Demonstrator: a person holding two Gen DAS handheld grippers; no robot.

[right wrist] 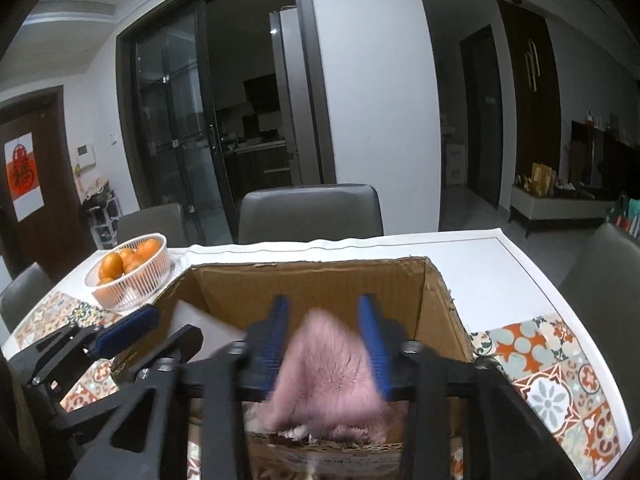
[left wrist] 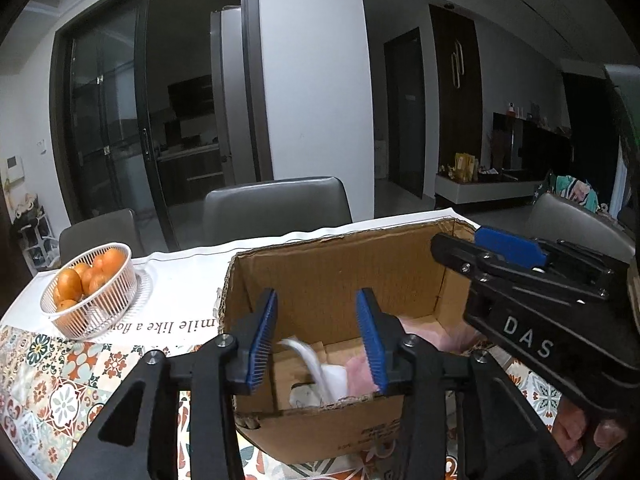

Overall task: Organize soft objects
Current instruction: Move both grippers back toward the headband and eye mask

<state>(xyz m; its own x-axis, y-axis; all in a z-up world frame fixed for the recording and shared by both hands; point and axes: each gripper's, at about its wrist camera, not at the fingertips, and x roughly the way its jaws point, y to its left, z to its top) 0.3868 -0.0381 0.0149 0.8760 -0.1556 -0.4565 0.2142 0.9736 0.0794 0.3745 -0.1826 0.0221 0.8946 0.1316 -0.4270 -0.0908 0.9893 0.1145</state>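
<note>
Over the cardboard box, my right tool has its blue pads spread, a blurred pink furry soft item sitting between them; I cannot tell whether they grip it or have let go. My left tool hangs released above the box's near wall, holding nothing, with a white soft item and pink fabric lying on the box floor below. To finish this drop well, I judge both tools should lift straight up, clear of the cardboard walls, so the fur does not snag. Beyond, a white basket of oranges stands on the bench.
</note>
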